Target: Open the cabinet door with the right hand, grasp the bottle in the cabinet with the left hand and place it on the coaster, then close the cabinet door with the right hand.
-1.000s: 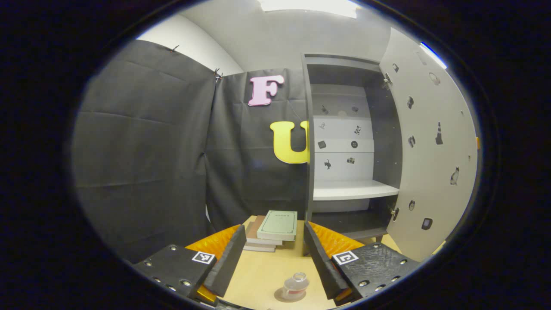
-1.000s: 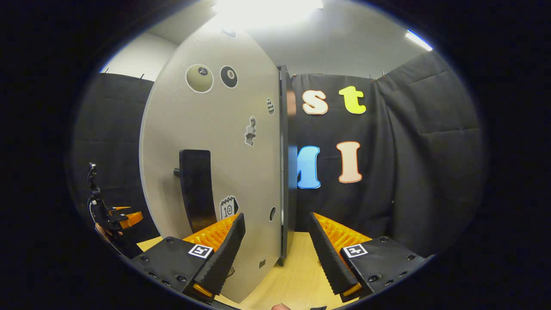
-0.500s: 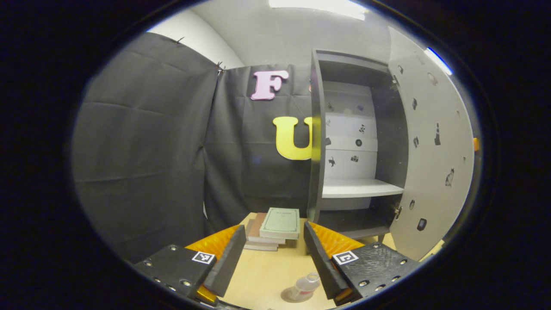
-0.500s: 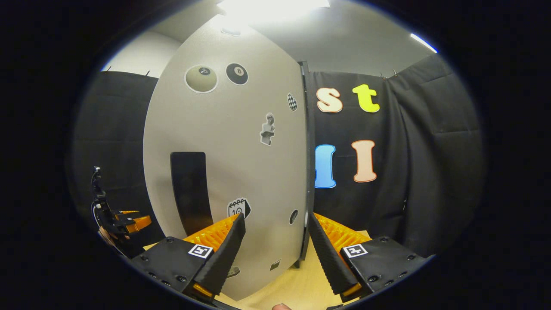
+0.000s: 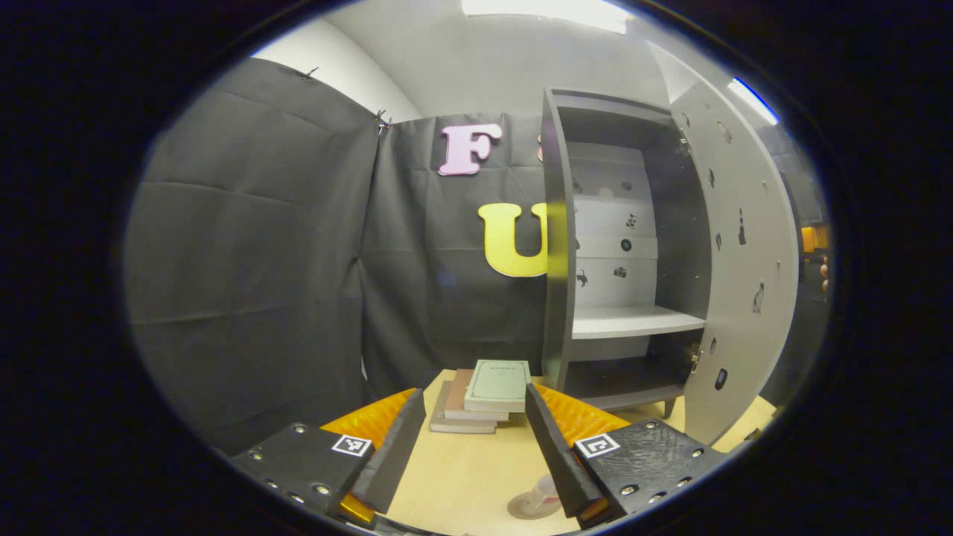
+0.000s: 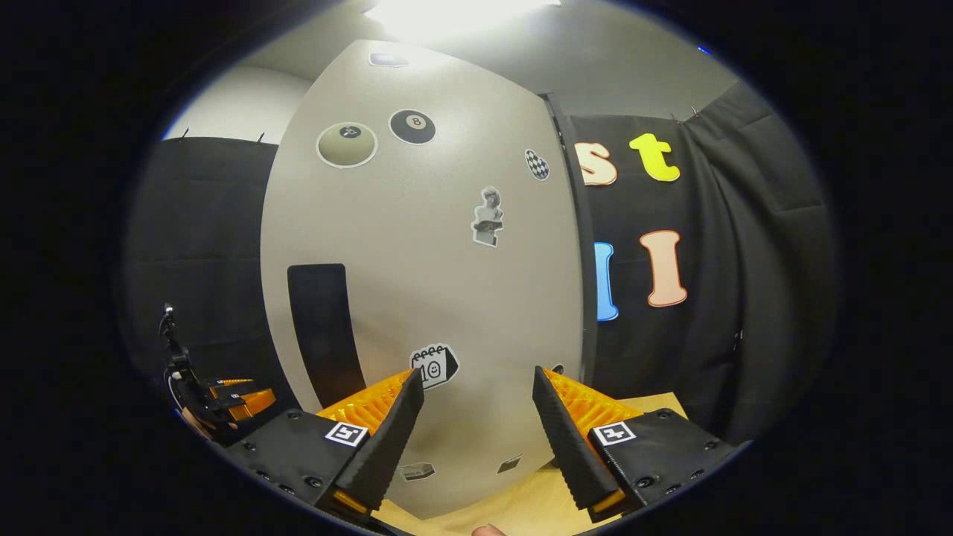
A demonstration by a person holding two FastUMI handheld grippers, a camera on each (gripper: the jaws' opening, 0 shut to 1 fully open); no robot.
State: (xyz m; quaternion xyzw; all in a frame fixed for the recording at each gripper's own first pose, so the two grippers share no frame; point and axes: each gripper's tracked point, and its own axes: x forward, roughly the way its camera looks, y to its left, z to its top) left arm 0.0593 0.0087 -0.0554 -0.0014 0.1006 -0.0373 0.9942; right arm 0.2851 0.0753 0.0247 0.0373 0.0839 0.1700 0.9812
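Bottle point(image 5: 542, 497) upright on coaster point(image 5: 525, 510), cabinet door point(image 6: 424, 298) part-open

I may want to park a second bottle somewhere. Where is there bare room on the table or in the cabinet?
The white shelf in the cabinet is bare, as is the floor beneath it. The table is free between the books and the bottle on its coaster. The door crowds the right side.

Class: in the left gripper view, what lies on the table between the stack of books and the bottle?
Only bare table, seen in the left gripper view between the stack of books and the bottle.
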